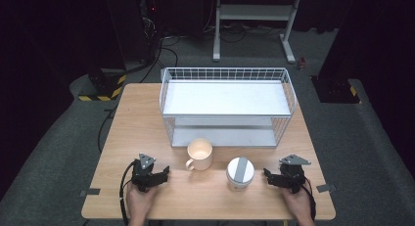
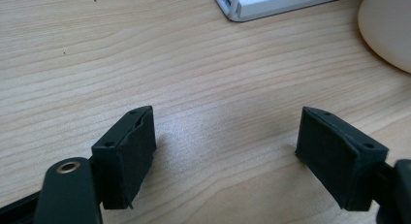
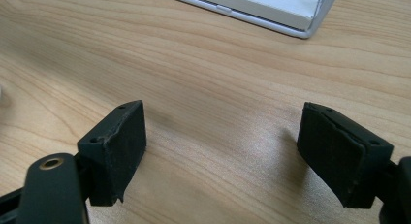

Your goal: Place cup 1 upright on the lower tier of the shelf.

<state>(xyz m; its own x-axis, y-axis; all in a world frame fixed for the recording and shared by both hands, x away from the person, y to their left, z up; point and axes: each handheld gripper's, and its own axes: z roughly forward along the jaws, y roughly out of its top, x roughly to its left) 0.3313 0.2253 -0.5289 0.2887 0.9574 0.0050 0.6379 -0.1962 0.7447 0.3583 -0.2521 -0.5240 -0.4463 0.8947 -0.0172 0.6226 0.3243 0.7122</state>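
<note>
L gripper low on the table, jaws wide apart, nothing betw. them; bare wood under the gap in L gripper view. Cream mug just ahead and to its R, handle turned toward it, not touching; mug's curved side shows at top R edge of L gripper view.

R gripper same posture: jaws spread, empty, wood betw. them. White lidded jar w/ grey stripe just beside it on its L, apart. White wire rack beyond both grippers, behind mug and jar.
</note>
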